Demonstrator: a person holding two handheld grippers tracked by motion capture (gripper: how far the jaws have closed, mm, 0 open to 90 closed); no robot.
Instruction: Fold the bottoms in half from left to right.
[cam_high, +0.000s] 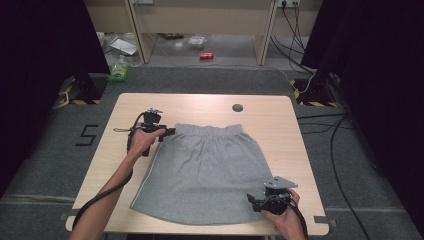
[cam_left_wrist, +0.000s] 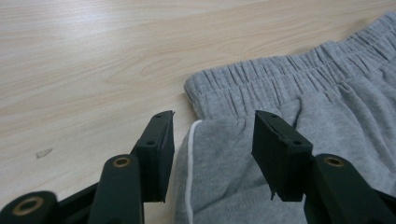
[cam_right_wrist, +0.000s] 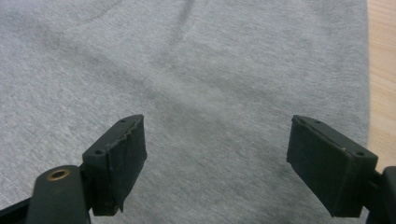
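— Lying flat mid-bench, the grey shorts (cam_high: 205, 170) leave bare wood on every side.
— And the tongs?
— Left tongs (cam_left_wrist: 212, 140) half apart, straddling the waistband corner by the white stripe (cam_left_wrist: 189, 172). Right tongs (cam_right_wrist: 215, 154) wide apart above the hem corner, near the bench (cam_high: 280, 112) edge.

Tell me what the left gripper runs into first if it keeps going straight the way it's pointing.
Most likely the elastic waistband of the grey shorts. The left gripper points along the table at the garment's top corner, jaws apart astride the white-piped side edge; depth is hard to judge.
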